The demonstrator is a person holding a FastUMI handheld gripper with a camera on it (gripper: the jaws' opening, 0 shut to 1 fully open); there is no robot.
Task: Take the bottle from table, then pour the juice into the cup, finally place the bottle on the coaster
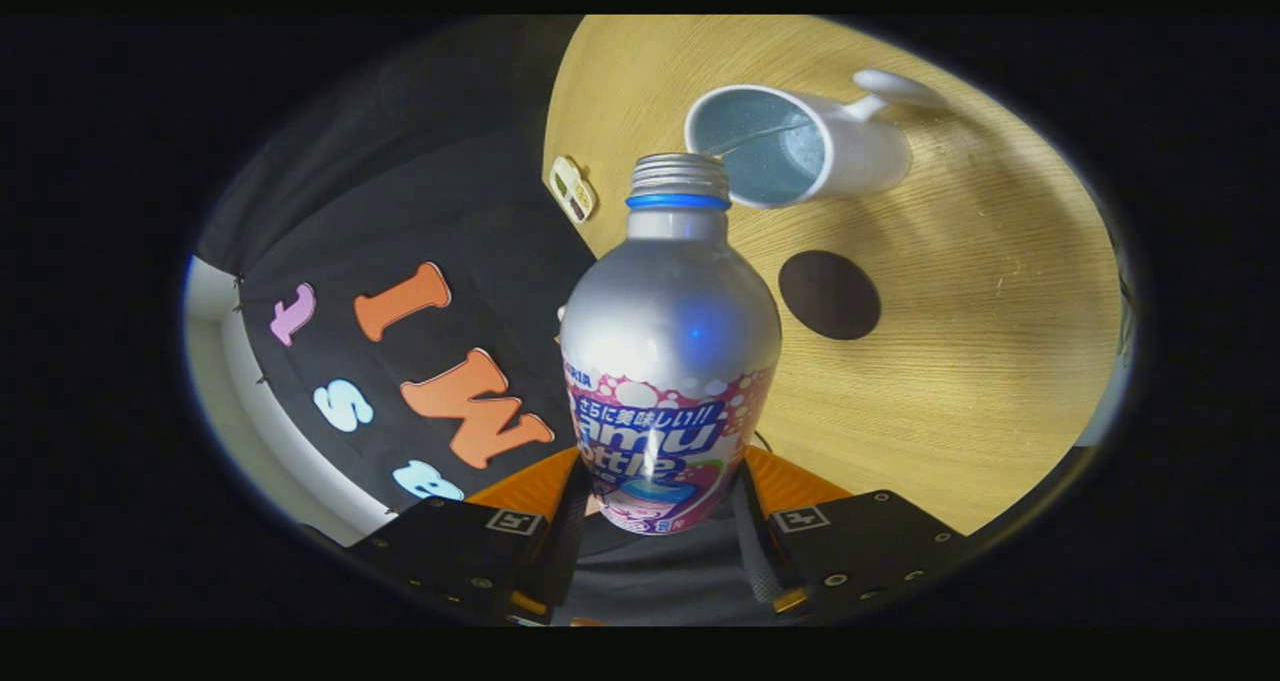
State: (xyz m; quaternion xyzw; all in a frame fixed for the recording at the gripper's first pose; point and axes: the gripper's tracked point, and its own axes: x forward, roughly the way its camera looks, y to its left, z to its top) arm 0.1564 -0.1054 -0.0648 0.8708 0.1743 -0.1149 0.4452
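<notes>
Between the fingers: bottle (668,361), silver, uncapped, its lower body pinched from both sides
Tool (660,531): closed on the bottle, one finger (560,536) on each flank
Bottle mouth: at the rim of the cup, overlapping it
Cup (800,146): white with a handle, beyond the bottle on the wooden surface (980,361)
Coaster (829,294): dark round disc, bare, near the cup and beside the bottle's shoulder
Small card (573,188): at the surface's edge

Silver bottle (668,311) with blue neck ring, pink-and-blue label; white cup (850,151); dark brown coaster (829,294); light wood-grain table (980,341).
</notes>
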